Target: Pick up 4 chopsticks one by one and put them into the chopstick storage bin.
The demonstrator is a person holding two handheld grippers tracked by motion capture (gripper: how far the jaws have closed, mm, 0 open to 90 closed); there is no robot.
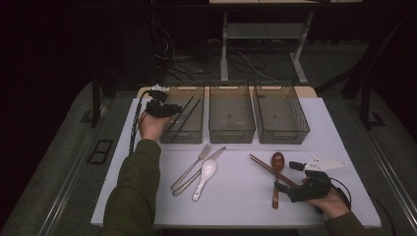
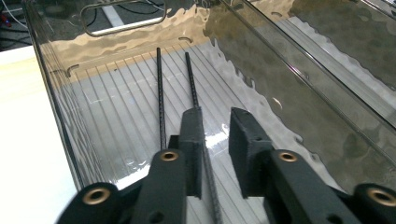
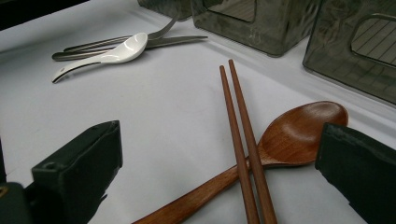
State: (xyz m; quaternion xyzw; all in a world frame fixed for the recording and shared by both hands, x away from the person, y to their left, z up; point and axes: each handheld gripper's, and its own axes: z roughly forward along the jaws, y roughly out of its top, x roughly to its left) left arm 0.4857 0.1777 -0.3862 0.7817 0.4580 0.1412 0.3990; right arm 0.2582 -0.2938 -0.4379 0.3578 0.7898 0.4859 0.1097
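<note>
Black jaws of the left gripper (image 2: 217,140) rose closest to the lens in the left gripper view, parted with a gap between the pads and pressing on nothing. They hung inside the left bin (image 2: 56,107), the first of 3 smoky clear bins. 2 black chopsticks (image 2: 161,107) lay on its ribbed floor; one ran under the left jaw, the other just beside it, both free of the pads. In the high view the left gripper (image 1: 160,107) sat over the near left corner of that bin (image 1: 189,136), with the black chopsticks (image 1: 184,114) lying slantwise in it.

On the other side, the right gripper (image 3: 219,163) stood wide open, its 2 jaws low over the white table (image 3: 154,121) and holding nothing. Between them lay a pair of brown chopsticks (image 3: 243,140) crossing over the handle of a wooden spoon (image 3: 299,130). Farther out, a white spoon (image 3: 112,51) rested against a fork (image 3: 163,30) and a knife (image 3: 182,41). From above, the right gripper (image 1: 295,184) sat at the near right of the table, touching the brown chopsticks (image 1: 265,167). The middle bin (image 1: 231,135) and right bin (image 1: 282,137) stood beyond.
</note>
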